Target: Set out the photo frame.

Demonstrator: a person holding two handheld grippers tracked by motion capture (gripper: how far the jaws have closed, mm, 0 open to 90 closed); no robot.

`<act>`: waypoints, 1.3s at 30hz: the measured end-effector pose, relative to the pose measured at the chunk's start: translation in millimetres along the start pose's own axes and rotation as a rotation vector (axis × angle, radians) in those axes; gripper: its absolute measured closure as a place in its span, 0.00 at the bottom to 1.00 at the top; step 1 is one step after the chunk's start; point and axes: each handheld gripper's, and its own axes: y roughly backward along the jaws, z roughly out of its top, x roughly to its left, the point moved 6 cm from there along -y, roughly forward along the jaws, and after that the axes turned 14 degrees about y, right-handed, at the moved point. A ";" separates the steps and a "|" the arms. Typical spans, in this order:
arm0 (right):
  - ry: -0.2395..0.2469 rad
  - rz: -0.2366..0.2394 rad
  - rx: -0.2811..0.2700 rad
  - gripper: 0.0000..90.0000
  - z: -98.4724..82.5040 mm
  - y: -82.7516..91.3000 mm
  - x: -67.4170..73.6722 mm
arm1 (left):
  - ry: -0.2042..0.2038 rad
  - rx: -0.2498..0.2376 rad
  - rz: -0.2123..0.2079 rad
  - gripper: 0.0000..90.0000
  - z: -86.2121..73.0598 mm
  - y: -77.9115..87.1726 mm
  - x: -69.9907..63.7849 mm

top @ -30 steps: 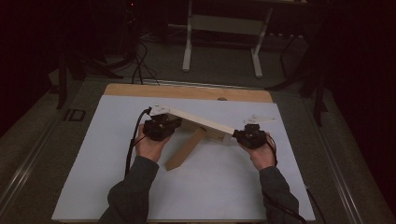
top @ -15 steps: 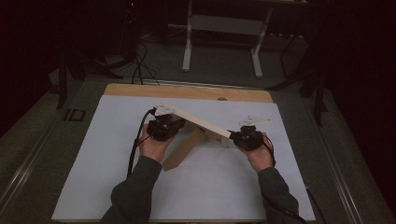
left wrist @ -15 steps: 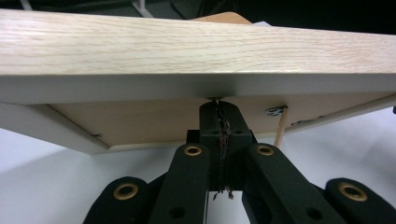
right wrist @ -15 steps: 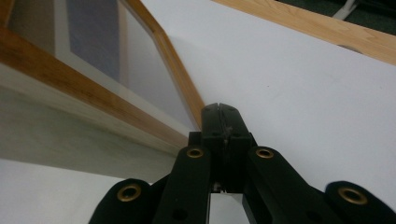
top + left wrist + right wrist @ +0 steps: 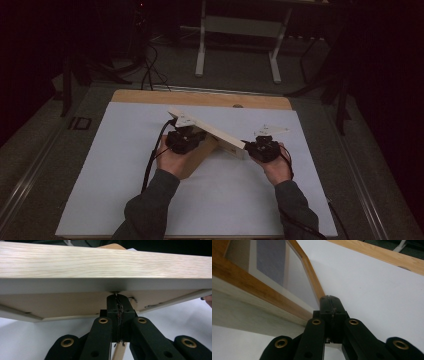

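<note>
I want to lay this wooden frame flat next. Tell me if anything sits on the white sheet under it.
Nothing visible blocks it. The wooden frame is tilted up between the left gripper and right gripper, both with jaws shut at its edges. The white sheet around it looks bare; directly beneath is hidden.

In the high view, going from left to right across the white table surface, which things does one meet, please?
Left gripper → pale wooden board → right gripper. All are above the white sheet.
</note>
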 end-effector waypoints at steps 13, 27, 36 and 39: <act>0.013 0.013 -0.004 1.00 2.7 0.1 5.1 | -0.012 0.003 -0.005 1.00 0.4 -0.1 -8.5; 0.015 0.022 -0.008 1.00 2.8 0.9 9.4 | -0.032 0.024 -0.015 1.00 -2.4 -4.9 -18.3; 0.031 0.041 -0.016 1.00 3.7 1.1 15.4 | -0.034 0.029 -0.012 1.00 -1.9 -9.9 -21.4; 0.041 0.050 -0.018 1.00 4.2 1.1 18.1 | -0.033 0.031 -0.013 1.00 -1.3 -10.2 -20.7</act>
